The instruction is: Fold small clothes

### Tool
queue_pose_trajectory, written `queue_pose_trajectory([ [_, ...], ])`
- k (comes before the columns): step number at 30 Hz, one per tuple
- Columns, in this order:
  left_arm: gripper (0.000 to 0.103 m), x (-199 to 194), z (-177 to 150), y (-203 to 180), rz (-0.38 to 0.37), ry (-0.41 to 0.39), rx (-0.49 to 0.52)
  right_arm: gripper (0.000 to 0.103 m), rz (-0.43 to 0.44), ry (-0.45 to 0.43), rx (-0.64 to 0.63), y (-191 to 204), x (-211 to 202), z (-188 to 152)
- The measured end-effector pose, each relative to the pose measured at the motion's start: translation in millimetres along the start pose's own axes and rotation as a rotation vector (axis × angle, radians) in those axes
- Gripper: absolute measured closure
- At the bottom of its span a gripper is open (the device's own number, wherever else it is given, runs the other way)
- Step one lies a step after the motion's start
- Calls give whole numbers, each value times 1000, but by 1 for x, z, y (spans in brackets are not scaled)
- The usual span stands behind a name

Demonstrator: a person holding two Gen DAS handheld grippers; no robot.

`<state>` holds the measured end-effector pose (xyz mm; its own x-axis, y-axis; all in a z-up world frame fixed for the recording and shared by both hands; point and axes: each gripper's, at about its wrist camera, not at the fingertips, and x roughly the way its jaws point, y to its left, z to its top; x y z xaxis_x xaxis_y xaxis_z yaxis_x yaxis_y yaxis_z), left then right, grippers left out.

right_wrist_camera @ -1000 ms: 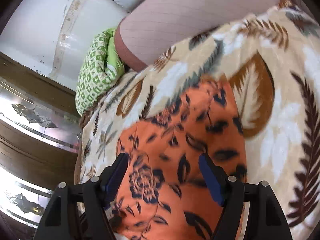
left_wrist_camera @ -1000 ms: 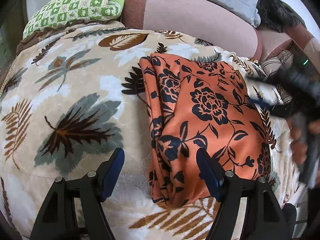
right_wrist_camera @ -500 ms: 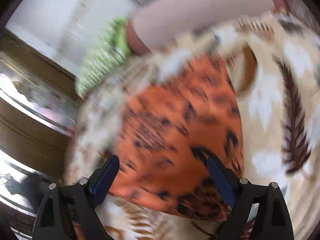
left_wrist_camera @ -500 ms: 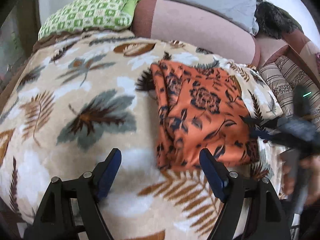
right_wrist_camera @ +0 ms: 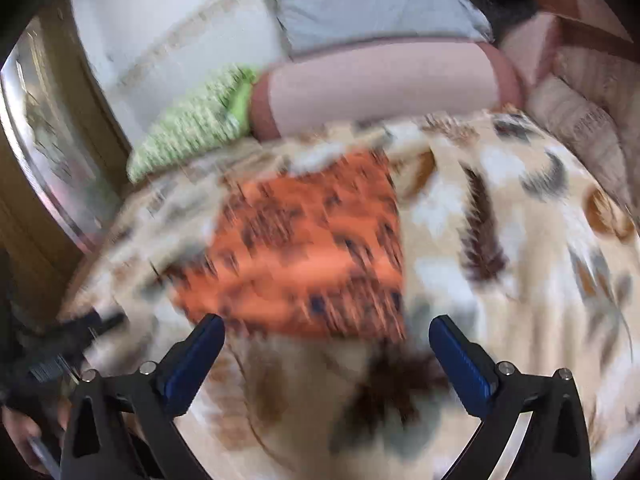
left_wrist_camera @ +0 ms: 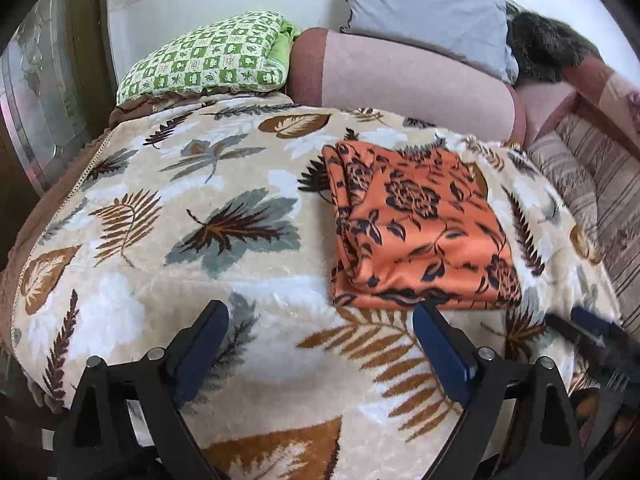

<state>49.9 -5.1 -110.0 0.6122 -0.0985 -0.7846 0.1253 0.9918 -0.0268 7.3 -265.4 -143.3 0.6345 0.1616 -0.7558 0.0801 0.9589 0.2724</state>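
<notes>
An orange cloth with a black flower print lies folded into a rough rectangle on the leaf-patterned blanket. It also shows, blurred, in the right wrist view. My left gripper is open and empty, held back from the cloth's near edge. My right gripper is open and empty, also short of the cloth's near edge. The right gripper shows as a dark blur at the lower right of the left wrist view.
A green checked pillow, a pink bolster and a grey pillow lie at the back. A striped cushion is on the right. A dark wooden cabinet stands on the left.
Both grippers have pulled back from the cloth toward the near edge of the blanket. The cloth lies still and folded. The right wrist view is blurred by motion.
</notes>
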Motion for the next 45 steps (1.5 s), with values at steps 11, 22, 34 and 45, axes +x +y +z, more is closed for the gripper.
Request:
queue_pose_trajectory([
  [11,9,-6,-10,9,101,24,8,0,63,30,-26,16,18,42],
  [22,9,18,12,22,94,23,27,0,359,129,158,-10,99,137],
  [34,9,165,144,52,-364,197,-225,0,462,257,331,-65,199,169],
  [45,53,236,180,35,-485,285,-255,0,411,280,250,-55,196,173],
])
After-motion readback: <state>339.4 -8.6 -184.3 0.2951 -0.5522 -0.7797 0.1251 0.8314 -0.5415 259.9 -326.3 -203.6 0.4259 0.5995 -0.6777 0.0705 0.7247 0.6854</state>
